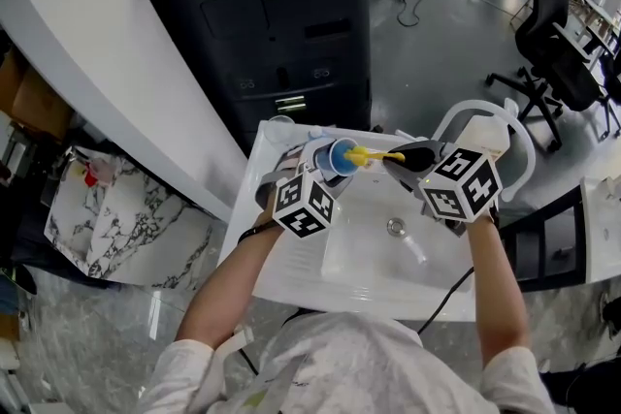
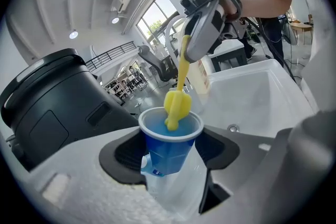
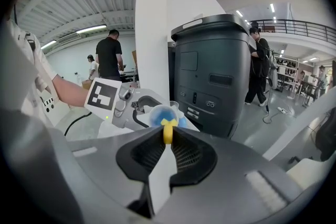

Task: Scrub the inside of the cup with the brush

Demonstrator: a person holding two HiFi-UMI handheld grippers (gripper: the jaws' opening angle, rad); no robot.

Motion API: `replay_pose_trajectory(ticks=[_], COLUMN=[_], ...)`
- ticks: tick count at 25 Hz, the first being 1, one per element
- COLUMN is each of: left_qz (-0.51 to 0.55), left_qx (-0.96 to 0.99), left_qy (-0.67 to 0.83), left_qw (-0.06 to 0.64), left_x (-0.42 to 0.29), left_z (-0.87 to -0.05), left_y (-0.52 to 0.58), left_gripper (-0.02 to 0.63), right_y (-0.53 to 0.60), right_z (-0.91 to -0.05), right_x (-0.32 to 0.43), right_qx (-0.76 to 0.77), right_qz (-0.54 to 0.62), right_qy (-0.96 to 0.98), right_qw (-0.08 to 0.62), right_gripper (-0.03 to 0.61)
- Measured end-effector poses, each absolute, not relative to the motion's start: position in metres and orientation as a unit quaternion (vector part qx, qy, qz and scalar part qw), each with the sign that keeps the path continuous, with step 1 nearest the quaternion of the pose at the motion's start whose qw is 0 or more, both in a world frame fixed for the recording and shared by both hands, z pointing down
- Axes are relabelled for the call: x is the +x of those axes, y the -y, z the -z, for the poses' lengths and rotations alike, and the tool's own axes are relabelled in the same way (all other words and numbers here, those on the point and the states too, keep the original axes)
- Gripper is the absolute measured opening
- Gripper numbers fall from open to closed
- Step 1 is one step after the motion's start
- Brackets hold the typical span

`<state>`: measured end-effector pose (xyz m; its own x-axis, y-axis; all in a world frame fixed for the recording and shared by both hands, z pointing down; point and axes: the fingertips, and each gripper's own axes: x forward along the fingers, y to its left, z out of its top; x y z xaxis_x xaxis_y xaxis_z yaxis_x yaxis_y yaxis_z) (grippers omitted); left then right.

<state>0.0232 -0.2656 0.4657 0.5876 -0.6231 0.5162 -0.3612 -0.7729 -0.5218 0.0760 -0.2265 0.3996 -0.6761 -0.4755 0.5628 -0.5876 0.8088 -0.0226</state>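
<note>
A blue cup [image 1: 342,157] is tipped on its side over the white sink [image 1: 291,257], mouth facing right. My left gripper [image 1: 325,166] is shut on it; in the left gripper view the cup [image 2: 169,152] sits clamped between both jaws of the left gripper [image 2: 170,157]. A yellow brush [image 1: 374,155] reaches from the right, and its head [image 2: 177,106] dips into the cup's mouth. My right gripper [image 1: 403,158] is shut on the brush handle [image 3: 167,131]. In the right gripper view the right gripper [image 3: 167,140] pinches the handle, with the cup [image 3: 164,114] just beyond.
A tall black bin [image 1: 262,24] stands behind the sink. The sink's drain [image 1: 395,227] lies below the grippers. A white container [image 1: 482,126] sits at the sink's back right corner. An office chair [image 1: 548,44] stands far right and a white wall [image 1: 97,63] runs along the left.
</note>
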Motion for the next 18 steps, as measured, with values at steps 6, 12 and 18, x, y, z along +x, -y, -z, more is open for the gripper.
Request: replay_pose_trajectory(ticks=[6,12,18], left_qz=[0.358,0.362,0.364], left_qx=[-0.871,-0.87,-0.87], left_qy=[-0.287,-0.286,-0.285], left_qw=[0.178,0.174,0.173], left_x=[0.019,0.02,0.019], left_z=[-0.467,-0.472,-0.474], left_y=[0.267,0.266,0.266], left_gripper=[0.295,0.295,0.295], right_y=[0.22,0.211,0.206], right_z=[-0.405,-0.407,-0.402], right_x=[0.071,0.062,0.052], right_qx=[0.28,0.259,0.248], right_qz=[-0.116,-0.118,-0.115], right_qy=[0.913,0.918,0.923], right_qw=[0.273,0.274,0.27], right_gripper=[0.034,0.034,0.034])
